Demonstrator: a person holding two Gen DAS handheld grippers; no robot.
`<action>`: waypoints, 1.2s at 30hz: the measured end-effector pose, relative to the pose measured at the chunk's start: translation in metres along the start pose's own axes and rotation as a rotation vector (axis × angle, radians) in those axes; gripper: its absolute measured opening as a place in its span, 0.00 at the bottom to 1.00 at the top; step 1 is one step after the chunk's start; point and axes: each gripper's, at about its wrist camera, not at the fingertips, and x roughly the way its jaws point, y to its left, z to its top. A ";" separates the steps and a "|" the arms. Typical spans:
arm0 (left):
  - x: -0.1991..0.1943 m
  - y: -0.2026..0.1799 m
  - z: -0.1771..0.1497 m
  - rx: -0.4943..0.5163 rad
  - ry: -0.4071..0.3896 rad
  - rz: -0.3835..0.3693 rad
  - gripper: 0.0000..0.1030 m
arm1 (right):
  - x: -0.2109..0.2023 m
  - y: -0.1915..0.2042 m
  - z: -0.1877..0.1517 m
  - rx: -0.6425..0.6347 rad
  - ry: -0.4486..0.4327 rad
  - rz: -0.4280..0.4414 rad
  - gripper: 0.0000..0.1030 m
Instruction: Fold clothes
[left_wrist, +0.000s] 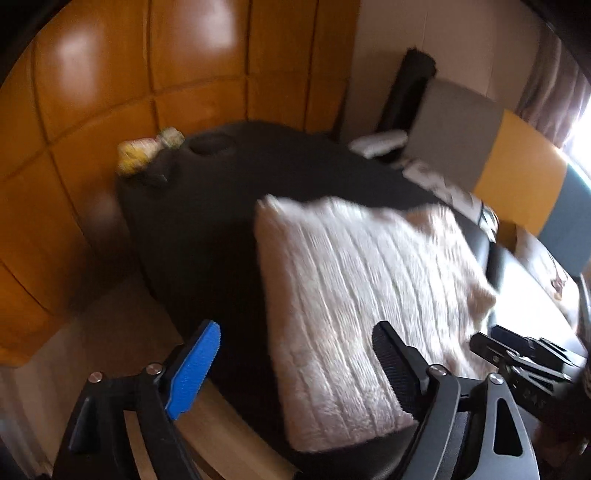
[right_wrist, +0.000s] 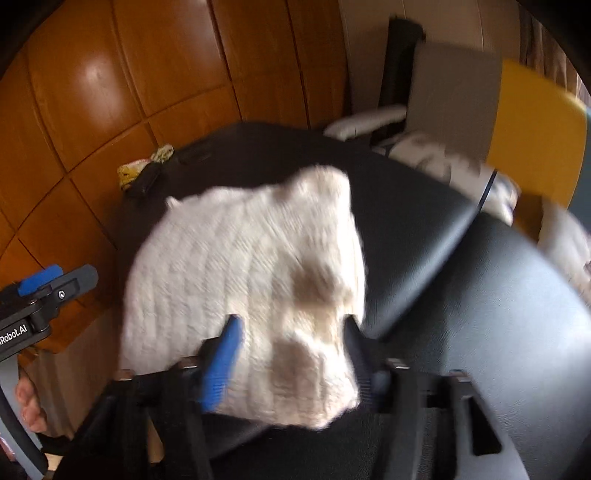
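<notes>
The work surface is a black padded surface (left_wrist: 192, 221), set against a wall of glossy orange-brown wood panels (left_wrist: 92, 92).

At its far left corner lies a small yellow-and-white crumpled item (left_wrist: 147, 151); it is too blurred to identify.

The left gripper (left_wrist: 295, 365) is at the near left edge of the surface. Its jaws stand wide apart, with a blue pad (left_wrist: 194, 369) on one finger and a black ribbed pad (left_wrist: 397, 369) on the other. The near left corner of the garment lies in the gap. No pad presses on it.

The task item is a folded white ribbed knit garment (left_wrist: 354, 295), lying flat as a rough rectangle on the near central part of the surface. A brownish patch (right_wrist: 314, 291) shows on its upper layer.

The right gripper (right_wrist: 291, 354) is at the near edge of the garment (right_wrist: 240, 258). Its jaws are spread to either side of the garment's near end; the fabric lies between them, unclamped.

At the far right edge of the surface lies a further heap of white cloth (right_wrist: 461, 170). Behind it stand grey (right_wrist: 450, 96) and yellow (right_wrist: 535, 133) panels.
</notes>
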 end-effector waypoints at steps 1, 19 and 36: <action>-0.007 -0.001 0.003 0.006 -0.017 0.000 0.89 | -0.005 0.006 0.003 -0.014 -0.015 -0.017 0.84; -0.089 -0.010 0.027 0.084 -0.247 0.054 0.89 | -0.024 0.048 0.026 -0.079 -0.110 -0.147 0.84; -0.059 -0.006 0.028 0.049 -0.105 -0.032 0.89 | -0.021 0.057 0.023 -0.099 -0.091 -0.115 0.84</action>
